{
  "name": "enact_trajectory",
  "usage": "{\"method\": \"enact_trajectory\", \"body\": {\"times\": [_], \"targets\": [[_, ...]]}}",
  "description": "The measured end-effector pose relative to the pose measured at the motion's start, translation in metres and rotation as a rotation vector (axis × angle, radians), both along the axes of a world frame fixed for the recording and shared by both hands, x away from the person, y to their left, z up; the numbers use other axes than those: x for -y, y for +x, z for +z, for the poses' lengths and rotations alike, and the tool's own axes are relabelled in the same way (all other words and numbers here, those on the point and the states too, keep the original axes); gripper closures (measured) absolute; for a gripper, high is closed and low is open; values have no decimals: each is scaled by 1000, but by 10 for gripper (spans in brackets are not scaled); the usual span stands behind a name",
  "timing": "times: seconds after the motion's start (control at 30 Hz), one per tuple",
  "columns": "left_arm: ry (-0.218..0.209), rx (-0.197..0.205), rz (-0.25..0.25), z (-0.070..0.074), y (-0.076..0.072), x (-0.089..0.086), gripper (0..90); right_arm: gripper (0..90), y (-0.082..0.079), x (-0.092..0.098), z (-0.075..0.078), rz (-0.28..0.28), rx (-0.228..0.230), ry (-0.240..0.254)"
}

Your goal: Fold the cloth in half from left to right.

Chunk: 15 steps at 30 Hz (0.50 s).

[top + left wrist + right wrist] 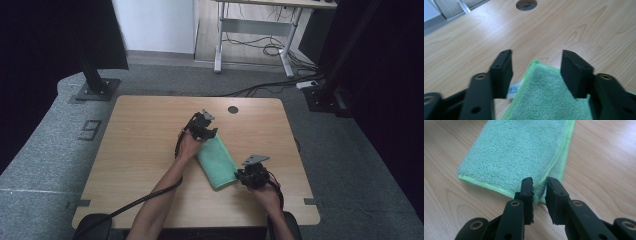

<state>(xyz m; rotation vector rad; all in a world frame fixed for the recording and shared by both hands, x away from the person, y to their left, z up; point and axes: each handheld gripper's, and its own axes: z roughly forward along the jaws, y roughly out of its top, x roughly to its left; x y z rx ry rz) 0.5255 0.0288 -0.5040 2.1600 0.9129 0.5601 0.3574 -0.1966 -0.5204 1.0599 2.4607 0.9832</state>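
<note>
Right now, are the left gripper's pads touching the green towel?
Apart. The left gripper view shows left gripper jaws wide, gaps between pads and green towel.

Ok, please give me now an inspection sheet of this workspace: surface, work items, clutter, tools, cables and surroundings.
Surface: wooden table, light grain, with a round cable hole near the far edge.
Job's things: one green towel, folded into a narrow strip, lying flat; a small white label at its far corner.
Clutter: nothing seen.
Grippers: left tool at the towel's far end, jaws wide apart, the corner between them but not pinched. Right tool at the near end, jaws slightly apart around the folded edge, not pressing.
Cables: a black cable trails from the left tool off the near edge; loose cables on the floor beyond.
Surroundings: grey carpet, a desk frame behind, black posts at both sides.
</note>
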Motion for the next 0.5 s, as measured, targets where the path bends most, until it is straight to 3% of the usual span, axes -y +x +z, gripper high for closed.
{"method": "enact_trajectory", "body": {"times": [0.13,0.27,0.5], "targets": [[-25,2,-8,6,-2,-3,363,719,1,5,0,-23,7,-14],[-23,3,-23,9,-10,-7,332,689,4,12,-1,-56,9,-26],[-33,-23,-45,7,-27,-22,246,579,6,16,1,-83,22,-4]]}}
